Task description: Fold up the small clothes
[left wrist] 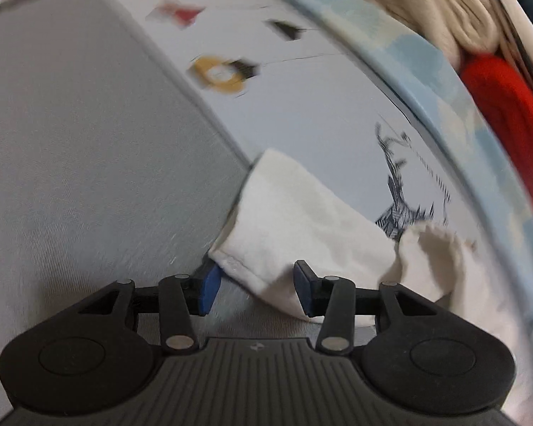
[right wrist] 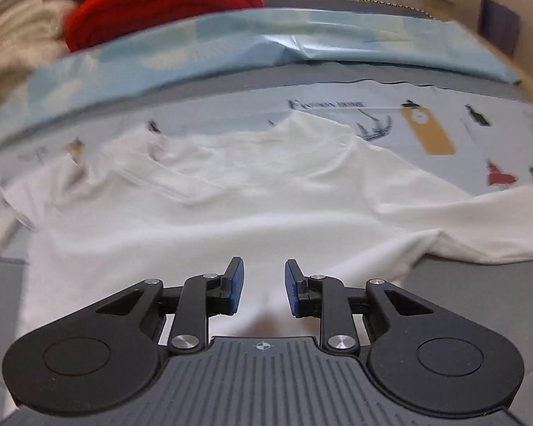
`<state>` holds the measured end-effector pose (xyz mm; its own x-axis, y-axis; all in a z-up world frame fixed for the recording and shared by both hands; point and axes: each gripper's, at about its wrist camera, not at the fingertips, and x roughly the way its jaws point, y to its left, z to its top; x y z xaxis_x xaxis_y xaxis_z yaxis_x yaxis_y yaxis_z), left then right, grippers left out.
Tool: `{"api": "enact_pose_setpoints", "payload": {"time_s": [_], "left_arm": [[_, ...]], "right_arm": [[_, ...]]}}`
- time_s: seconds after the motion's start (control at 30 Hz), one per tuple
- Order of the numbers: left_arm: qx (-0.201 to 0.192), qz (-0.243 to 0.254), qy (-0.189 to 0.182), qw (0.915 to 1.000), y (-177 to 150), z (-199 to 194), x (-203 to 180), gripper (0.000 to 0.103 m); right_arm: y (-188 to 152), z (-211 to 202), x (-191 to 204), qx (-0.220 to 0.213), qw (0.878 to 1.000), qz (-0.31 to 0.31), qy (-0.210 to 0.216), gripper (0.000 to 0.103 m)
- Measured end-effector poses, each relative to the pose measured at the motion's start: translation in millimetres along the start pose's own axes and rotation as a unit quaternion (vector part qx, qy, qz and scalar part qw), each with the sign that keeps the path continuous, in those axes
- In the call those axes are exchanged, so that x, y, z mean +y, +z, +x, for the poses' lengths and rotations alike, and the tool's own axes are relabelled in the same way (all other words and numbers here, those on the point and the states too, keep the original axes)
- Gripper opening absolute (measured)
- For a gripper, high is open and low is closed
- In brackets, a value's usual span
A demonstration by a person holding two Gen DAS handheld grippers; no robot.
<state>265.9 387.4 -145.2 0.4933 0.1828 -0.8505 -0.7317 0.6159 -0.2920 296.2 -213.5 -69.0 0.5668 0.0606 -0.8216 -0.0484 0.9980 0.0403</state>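
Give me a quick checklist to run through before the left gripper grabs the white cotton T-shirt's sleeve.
1. Left gripper jaws apart: ok.
2. Hem of the sleeve between its pads: ok, not pinched yet.
3. Right gripper free of cloth: ok, jaws apart above the white cotton T-shirt.
4. Shirt lying flat: not ok, wrinkled near the collar.
5. Red folded garment clear of the shirt: ok.
6. Far sleeve's state: cannot tell.

Bare grey surface [left wrist: 74, 163] open to the left of the white shirt [right wrist: 231, 213], printed sheet [right wrist: 444, 135] flat beyond it, rolled blue cover [right wrist: 231, 39] walling the far edge, red cloth [right wrist: 160, 0] and beige cloth [left wrist: 444, 10] piled behind.
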Motion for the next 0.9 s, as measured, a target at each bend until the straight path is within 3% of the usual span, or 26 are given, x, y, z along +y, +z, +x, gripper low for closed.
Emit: {"api": "enact_pose_setpoints", "payload": {"time_s": [0.07, 0.1, 0.17, 0.23, 0.27, 0.37, 0.43, 0.5, 0.53, 0.63, 0.7, 0.77, 0.8, 0.87, 0.9], "left_arm": [[-0.003, 0.060, 0.016, 0.9981, 2, 3, -14, 0.007], [-0.007, 0.067, 0.024, 0.9974, 6, 3, -14, 0.004], [-0.066, 0.048, 0.077, 0.9936, 18, -4, -2, 0.003], [-0.151, 0.049, 0.176, 0.9715, 29, -17, 9, 0.004], [-0.173, 0.039, 0.212, 0.9610, 36, -20, 17, 0.004], [-0.162, -0.011, 0.227, 0.9604, 46, -22, 38, 0.012], [-0.171, -0.011, 0.236, 0.9565, 44, -27, 32, 0.016], [-0.186, 0.019, 0.210, 0.9598, 40, -34, 11, 0.025], [-0.187, 0.042, 0.172, 0.9662, 37, -37, -3, 0.036], [-0.173, 0.091, 0.083, 0.9772, 28, -38, -39, 0.048], [-0.135, 0.109, 0.020, 0.9847, 18, -29, -55, 0.048], [-0.082, 0.122, -0.017, 0.9890, 7, -16, -64, 0.048], [-0.054, 0.129, -0.018, 0.9900, 0, -6, -66, 0.048], [0.014, 0.156, 0.037, 0.9870, -15, 22, -67, 0.047], [-0.014, 0.184, 0.042, 0.9819, -24, 19, -69, 0.050]], "right_arm": [[0, 2, -11, 0.020, 0.999, 0.028, 0.011, 0.027], [1, 2, -14, 0.027, 0.999, 0.040, 0.025, 0.027], [2, 6, -13, 0.030, 0.998, 0.038, 0.029, 0.027], [1, 7, -12, 0.030, 0.999, 0.024, 0.016, 0.027], [0, 7, -13, 0.030, 0.999, 0.022, 0.015, 0.027], [-1, 4, -18, 0.032, 0.999, 0.027, 0.018, 0.027], [-2, 3, -23, 0.032, 0.999, 0.024, 0.011, 0.027], [-3, 5, -29, 0.037, 0.999, 0.026, -0.002, 0.027], [-4, 6, -32, 0.040, 0.999, 0.028, -0.008, 0.027], [-8, 12, -39, 0.052, 0.998, 0.040, -0.019, 0.027], [-11, 14, -42, 0.060, 0.997, 0.047, -0.020, 0.027], [-12, 15, -43, 0.064, 0.997, 0.044, -0.021, 0.027], [-13, 15, -43, 0.065, 0.997, 0.040, -0.024, 0.028], [-11, 12, -47, 0.063, 0.997, 0.038, -0.029, 0.027], [-10, 10, -50, 0.060, 0.997, 0.042, -0.031, 0.028]]}}
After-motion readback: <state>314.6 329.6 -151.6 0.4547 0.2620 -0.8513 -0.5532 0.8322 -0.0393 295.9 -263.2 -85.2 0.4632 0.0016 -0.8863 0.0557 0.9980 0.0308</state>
